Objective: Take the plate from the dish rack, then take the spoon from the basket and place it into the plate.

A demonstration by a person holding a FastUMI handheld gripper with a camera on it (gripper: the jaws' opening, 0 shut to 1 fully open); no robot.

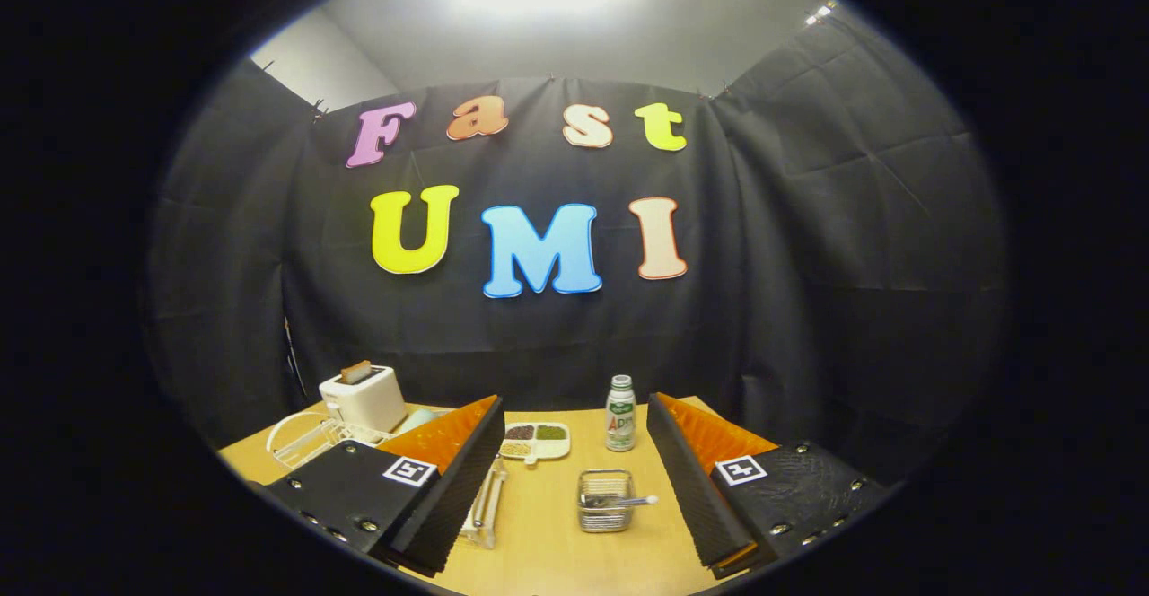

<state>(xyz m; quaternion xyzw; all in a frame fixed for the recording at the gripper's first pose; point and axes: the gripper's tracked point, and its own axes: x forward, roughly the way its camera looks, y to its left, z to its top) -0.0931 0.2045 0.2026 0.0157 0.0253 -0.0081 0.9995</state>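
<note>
My gripper (574, 488) is open and held above the wooden table (539, 542), with nothing between its fingers. A small wire basket (605, 500) stands on the table between the fingers, nearer the right one. A spoon (628, 501) lies in it with its bowl sticking out to the right. Beyond the left finger stands a white wire dish rack (301, 439), partly hidden by that finger. A pale plate (417, 418) shows as an edge behind the left finger, next to the rack.
A white toaster (363, 397) with a slice in it stands behind the rack. A divided white tray (536, 440) with grains lies at the middle back. A small bottle (620, 413) stands to its right. A clear holder (485, 506) lies beside the left finger.
</note>
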